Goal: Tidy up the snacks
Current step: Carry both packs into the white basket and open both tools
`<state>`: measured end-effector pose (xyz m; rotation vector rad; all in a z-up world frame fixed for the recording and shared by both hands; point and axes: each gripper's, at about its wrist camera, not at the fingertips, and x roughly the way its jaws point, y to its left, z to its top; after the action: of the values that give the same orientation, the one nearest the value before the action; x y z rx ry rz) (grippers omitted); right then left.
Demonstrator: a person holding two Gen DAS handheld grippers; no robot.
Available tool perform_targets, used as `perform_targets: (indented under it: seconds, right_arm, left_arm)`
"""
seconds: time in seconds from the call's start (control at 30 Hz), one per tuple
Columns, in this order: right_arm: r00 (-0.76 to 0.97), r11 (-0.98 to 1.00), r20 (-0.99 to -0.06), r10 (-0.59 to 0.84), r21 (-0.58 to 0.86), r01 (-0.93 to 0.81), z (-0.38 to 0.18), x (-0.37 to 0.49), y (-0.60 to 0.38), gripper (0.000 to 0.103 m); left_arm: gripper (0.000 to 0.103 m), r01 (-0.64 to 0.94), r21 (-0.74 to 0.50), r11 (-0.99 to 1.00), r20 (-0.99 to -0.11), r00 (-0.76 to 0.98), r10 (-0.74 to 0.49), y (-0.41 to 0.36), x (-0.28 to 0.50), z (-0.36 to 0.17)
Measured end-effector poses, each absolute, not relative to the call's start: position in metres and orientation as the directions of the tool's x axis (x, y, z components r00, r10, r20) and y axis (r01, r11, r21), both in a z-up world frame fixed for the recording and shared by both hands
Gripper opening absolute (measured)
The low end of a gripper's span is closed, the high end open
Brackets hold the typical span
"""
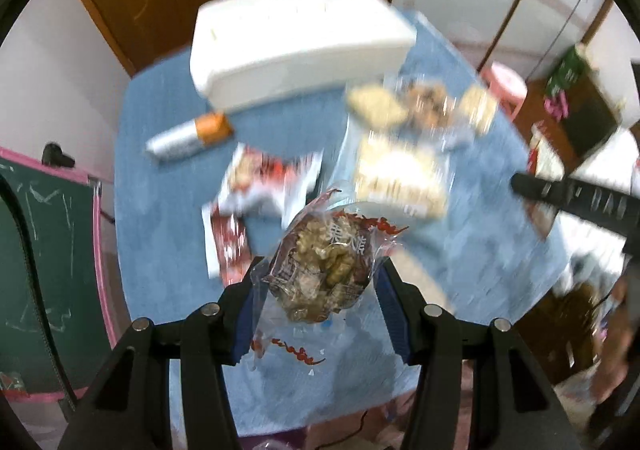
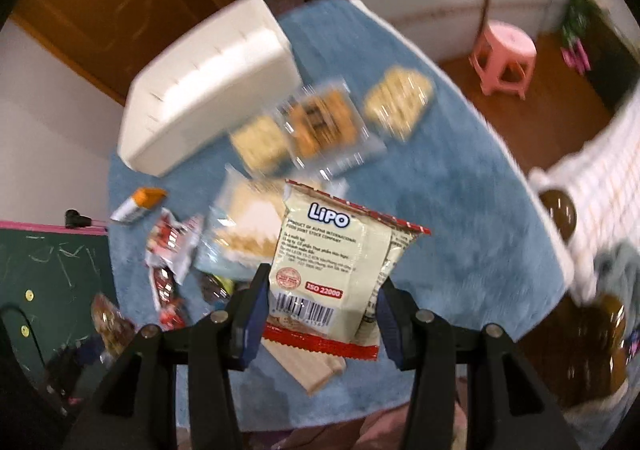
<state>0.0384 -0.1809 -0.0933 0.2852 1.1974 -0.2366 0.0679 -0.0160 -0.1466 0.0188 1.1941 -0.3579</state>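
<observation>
My left gripper (image 1: 318, 270) is shut on a clear packet of walnut-and-date snack (image 1: 320, 266) and holds it above the blue table (image 1: 168, 209). My right gripper (image 2: 322, 282) is shut on a cream and red Lipo biscuit packet (image 2: 336, 262), also lifted above the table (image 2: 460, 209). A white box (image 1: 296, 45) stands at the table's far side; it also shows in the right wrist view (image 2: 208, 85). Several clear cracker packets (image 1: 400, 173) (image 2: 320, 121) and red-and-white wrappers (image 1: 264, 177) (image 2: 172, 246) lie between. The right gripper's finger (image 1: 576, 197) shows at the left view's right edge.
A silver and orange tube (image 1: 188, 133) (image 2: 138, 203) lies near the box. A wafer packet (image 2: 308, 366) lies under the Lipo packet. A green chalkboard (image 1: 40, 270) stands to the left. A pink stool (image 2: 504, 57) stands on the floor to the right.
</observation>
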Motion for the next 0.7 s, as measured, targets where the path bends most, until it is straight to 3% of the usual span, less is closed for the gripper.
perform_targets:
  seconds: [0.37,0.7]
  right_arm:
    - [0.552,0.992,-0.833,-0.041,0.033,0.124,-0.033,0.084,-0.169,0.049]
    - [0.616,1.0,-0.788,-0.002,0.002,0.005,-0.018,0.157,-0.161,0.049]
  left_arm:
    - [0.053,0.206,-0.15,0.967,-0.831,0.504,-0.236,0.018,0.143,-0.06]
    - [0.053,0.083,-0.179,0.98,-0.81,0.553,-0.195,0.039,0.217,-0.055]
